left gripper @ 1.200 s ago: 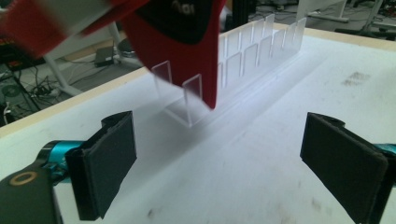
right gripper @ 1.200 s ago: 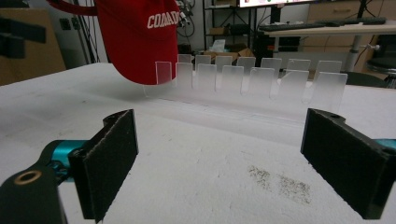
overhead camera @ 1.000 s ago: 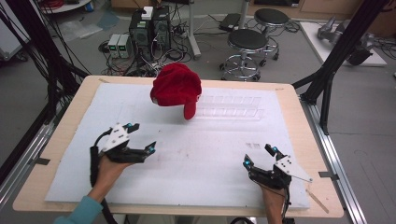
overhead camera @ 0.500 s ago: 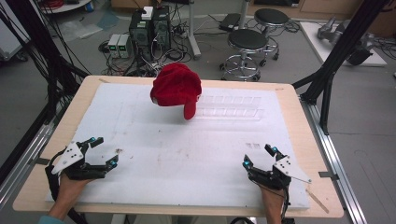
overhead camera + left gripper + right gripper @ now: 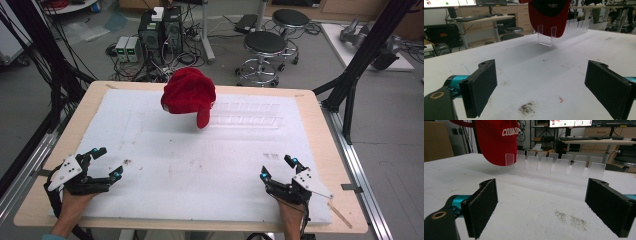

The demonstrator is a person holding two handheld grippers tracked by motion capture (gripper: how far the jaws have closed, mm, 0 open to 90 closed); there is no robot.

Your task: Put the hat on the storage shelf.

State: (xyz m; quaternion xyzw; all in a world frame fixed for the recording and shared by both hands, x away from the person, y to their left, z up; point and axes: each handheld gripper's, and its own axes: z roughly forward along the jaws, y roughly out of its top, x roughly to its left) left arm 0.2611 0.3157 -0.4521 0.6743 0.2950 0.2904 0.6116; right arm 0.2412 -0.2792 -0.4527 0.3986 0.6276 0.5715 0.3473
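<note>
While both tools [image 5: 102, 161] [image 5: 277, 167] gape empty, right gripper view reveals cap [image 5: 496, 140] lettering.

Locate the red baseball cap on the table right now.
In the high view, the red baseball cap hangs on the left end of the clear acrylic slotted rack, at the far middle of the white foam-covered table, well away from both hand-held grippers.
</note>
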